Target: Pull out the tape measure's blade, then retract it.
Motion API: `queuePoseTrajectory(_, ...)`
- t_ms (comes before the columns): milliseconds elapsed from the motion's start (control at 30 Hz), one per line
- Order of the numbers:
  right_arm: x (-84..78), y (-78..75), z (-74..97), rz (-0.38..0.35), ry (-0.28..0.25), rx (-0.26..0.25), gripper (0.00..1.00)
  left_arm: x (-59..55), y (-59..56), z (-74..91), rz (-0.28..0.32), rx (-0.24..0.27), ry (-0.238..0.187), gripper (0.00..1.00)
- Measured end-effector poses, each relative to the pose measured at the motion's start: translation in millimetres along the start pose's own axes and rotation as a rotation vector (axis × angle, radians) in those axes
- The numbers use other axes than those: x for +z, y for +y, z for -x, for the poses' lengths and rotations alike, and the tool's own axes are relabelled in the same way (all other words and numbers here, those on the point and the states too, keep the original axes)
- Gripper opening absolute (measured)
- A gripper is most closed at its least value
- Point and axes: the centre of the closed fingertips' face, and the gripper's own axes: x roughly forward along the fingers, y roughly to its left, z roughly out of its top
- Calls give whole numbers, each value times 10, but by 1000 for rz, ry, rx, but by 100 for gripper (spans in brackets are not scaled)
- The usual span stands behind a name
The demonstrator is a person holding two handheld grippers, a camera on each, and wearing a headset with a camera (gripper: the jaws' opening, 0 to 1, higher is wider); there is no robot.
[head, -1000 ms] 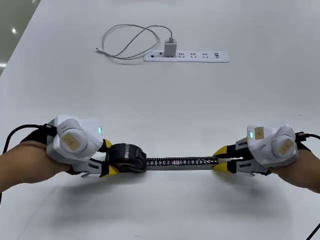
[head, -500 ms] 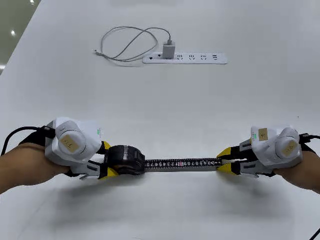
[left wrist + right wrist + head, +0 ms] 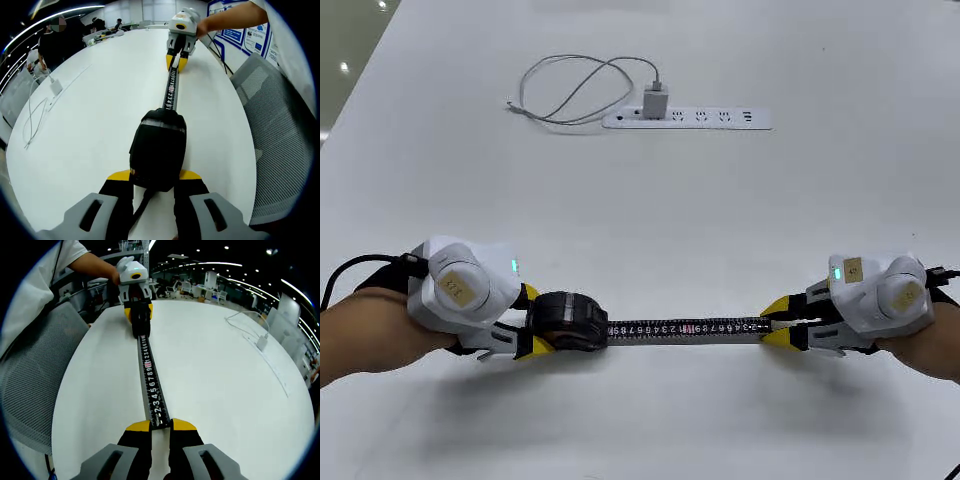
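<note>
— While the blade (image 3: 685, 328) lies drawn out, where does the tape measure (image 3: 570, 320) sit, and what has hold of it?

— Low on the white surface (image 3: 720, 220) in the head view. The left hand-held gripper (image 3: 536, 318) is closed around the black case (image 3: 159, 150) at 9 o'clock. The right hand-held gripper (image 3: 778, 322) is pinched almost fully closed on the blade's tip at 3 o'clock.

— Which relation governs the return stroke?

— The blade's long axis, running from 9 to 3 between the two. In the right gripper view the case lies dead ahead at 12 o'clock. Retraction therefore likely means carrying the tip straight along that line towards the case, with the right hand travelling.

— Any legible writing?

— Blade numerals, 2 to 9 from the tip, then onwards. Tan stickers (image 3: 453, 288) on both hand-held grippers are too small to read, and the case bears no lettering I can read. A power strip (image 3: 685, 117) with charger (image 3: 655, 100) and cable (image 3: 575, 85) lies at 12 o'clock, well apart.
</note>
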Motion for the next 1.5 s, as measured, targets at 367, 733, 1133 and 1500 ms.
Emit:
queuePoseTrajectory(367, -54, 14, 63, -1, 14, -3, 8, -6, -1, -2, -1, 0, 2, 26)
queuePoseTrajectory(733, -135, -1, 114, -2, 33, -6, 8, 9, -13, 5, -1, 1, 3, 26)
queuePoseTrajectory(1133, -267, -13, 225, -12, 52, -11, 8, 17, -20, 9, -1, -1, 2, 26)
queuePoseTrajectory(1500, -291, -22, 266, -18, 62, -15, 8, 21, -14, 10, -3, 1, 3, 26)
